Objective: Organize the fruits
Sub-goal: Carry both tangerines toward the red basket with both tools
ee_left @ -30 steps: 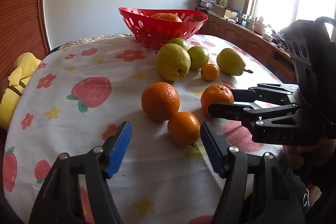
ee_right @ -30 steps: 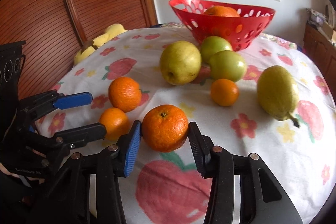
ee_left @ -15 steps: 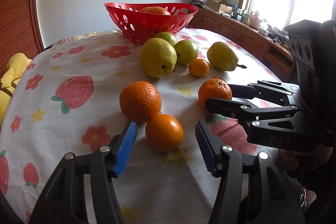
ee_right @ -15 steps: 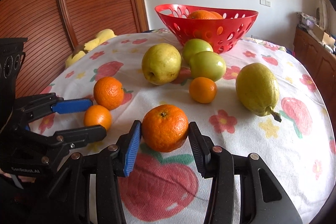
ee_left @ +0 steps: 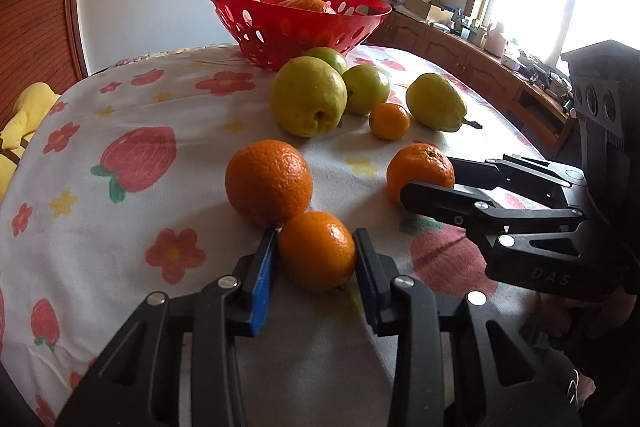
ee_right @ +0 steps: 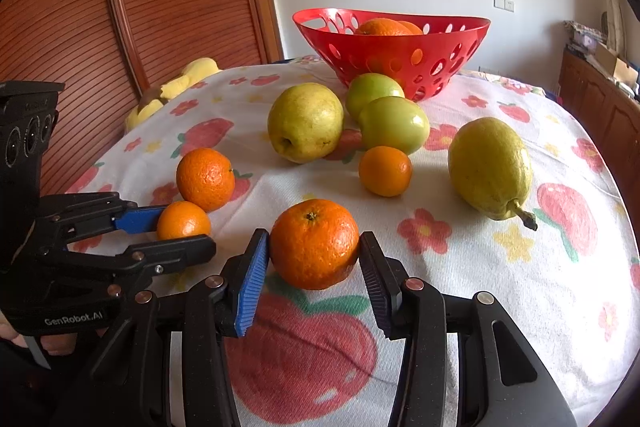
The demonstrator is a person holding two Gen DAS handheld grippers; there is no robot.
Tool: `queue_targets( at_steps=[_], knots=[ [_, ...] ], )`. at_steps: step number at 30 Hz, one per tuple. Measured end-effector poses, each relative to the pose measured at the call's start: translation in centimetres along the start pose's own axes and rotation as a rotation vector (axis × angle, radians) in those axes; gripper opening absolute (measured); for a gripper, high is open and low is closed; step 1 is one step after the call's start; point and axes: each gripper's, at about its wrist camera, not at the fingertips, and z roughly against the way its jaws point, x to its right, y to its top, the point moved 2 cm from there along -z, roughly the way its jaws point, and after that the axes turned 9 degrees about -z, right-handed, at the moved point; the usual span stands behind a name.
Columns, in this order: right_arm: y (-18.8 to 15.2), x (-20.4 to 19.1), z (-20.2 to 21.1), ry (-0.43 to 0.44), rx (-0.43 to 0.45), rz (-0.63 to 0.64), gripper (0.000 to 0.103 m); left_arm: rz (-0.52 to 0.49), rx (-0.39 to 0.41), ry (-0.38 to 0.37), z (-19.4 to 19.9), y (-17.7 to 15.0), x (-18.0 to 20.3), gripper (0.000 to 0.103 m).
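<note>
Left gripper: its jaws have just been closing and now press both sides of a small smooth orange tangerine, which sits on the cloth near the table's front edge.
Right gripper: pads clamp a dimpled orange mandarin with a green stem scar, also on the cloth near the front edge.
In the way: a larger rough-skinned orange touches the far side of the held tangerine, just beyond the left gripper's blue pad.
Around: a red perforated plastic basket stands at the table's far edge; the green and yellow fruit cluster in front of it.
Count: 4 orange citrus on the cloth, counting 1 small loose tangerine; at least 1 orange in the basket; 2 round green apples; 2 yellow-green pears.
Surface: a round table under a white cloth printed with strawberries and flowers.
Beside the table: a yellow plush toy at the left edge.
</note>
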Motion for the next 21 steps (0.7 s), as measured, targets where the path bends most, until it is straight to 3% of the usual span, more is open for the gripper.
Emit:
queue_targets(
  at_steps=[21],
  knots=[
    [-0.1,-0.5,-0.1,-0.021,0.005,0.037,0.047,0.004,0.065,0.012,2.9,0.5,-0.2,0.035]
  ],
)
